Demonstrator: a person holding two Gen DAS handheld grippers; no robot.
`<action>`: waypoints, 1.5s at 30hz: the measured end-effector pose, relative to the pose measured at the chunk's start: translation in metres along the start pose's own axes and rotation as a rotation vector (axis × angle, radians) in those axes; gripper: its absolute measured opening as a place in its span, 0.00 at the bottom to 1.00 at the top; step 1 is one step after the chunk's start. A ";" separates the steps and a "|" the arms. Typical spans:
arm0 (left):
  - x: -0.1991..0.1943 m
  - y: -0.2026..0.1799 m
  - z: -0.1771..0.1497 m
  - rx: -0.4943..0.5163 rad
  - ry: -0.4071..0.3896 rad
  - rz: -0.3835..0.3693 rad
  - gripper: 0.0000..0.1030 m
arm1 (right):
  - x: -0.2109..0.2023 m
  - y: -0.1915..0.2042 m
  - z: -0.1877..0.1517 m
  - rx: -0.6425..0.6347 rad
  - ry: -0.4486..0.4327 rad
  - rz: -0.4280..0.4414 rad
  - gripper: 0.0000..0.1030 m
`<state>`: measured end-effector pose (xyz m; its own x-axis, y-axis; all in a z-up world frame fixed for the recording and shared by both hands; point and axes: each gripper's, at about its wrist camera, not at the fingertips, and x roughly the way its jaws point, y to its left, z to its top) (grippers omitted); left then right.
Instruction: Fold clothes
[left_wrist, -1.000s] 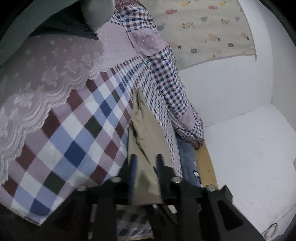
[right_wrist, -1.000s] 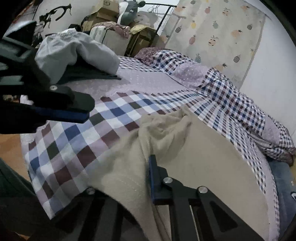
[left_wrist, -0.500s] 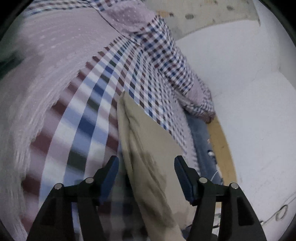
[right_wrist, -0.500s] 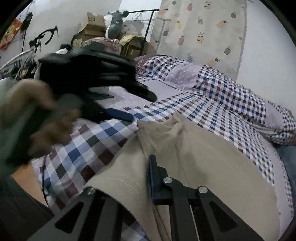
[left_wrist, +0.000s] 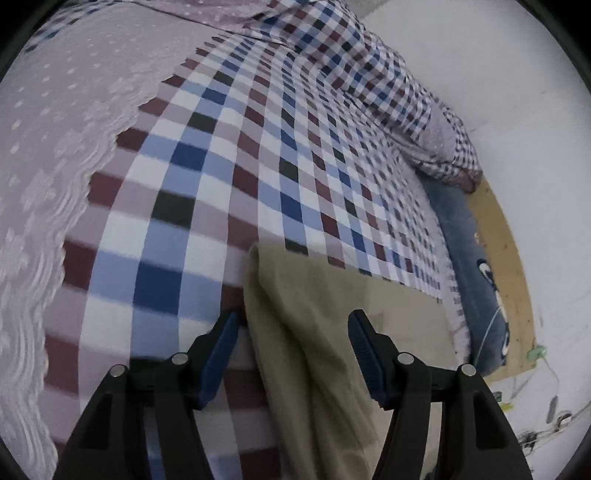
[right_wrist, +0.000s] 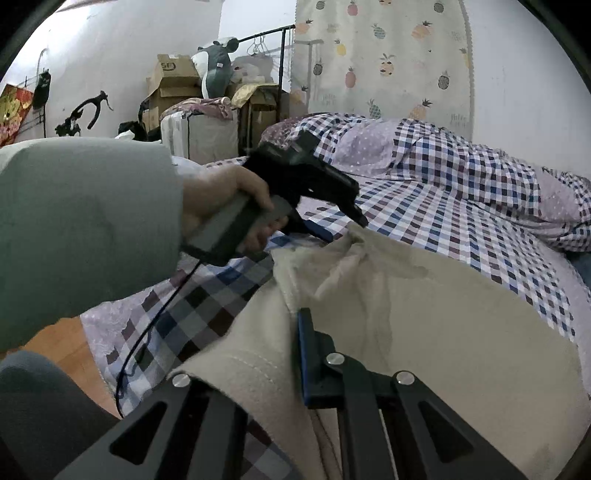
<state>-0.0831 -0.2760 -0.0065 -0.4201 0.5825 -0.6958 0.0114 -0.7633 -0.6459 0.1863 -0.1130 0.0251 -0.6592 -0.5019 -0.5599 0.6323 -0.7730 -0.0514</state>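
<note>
Jaws over checked bedspread (left_wrist: 229, 155)

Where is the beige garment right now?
The beige garment lies on the checked bedsheet at its near edge, clamped in the right hand-held gripper, with the open left hand-held gripper over its far corner.

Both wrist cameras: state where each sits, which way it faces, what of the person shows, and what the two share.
Left wrist: on the left gripper, angled down at the checked bedspread toward the white wall; only its open fingers show, either side of the beige garment.
Right wrist: on the right gripper, shut on the beige garment, facing along the bed to the pineapple curtain; the left hand and its sleeve show.
Shared: garment, bedspread, left gripper.
</note>
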 end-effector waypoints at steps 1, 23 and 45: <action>0.003 0.000 0.003 0.008 0.005 0.009 0.64 | -0.001 -0.001 0.000 0.007 -0.001 0.003 0.05; -0.023 -0.092 0.022 -0.008 -0.118 -0.112 0.05 | -0.035 -0.022 -0.006 0.085 -0.011 -0.033 0.05; 0.061 -0.314 -0.007 0.076 -0.103 -0.135 0.04 | -0.171 -0.135 -0.079 0.436 -0.064 -0.219 0.01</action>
<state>-0.1059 0.0013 0.1516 -0.5043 0.6526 -0.5655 -0.1189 -0.7011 -0.7031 0.2459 0.1077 0.0624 -0.7901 -0.3218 -0.5217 0.2559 -0.9466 0.1963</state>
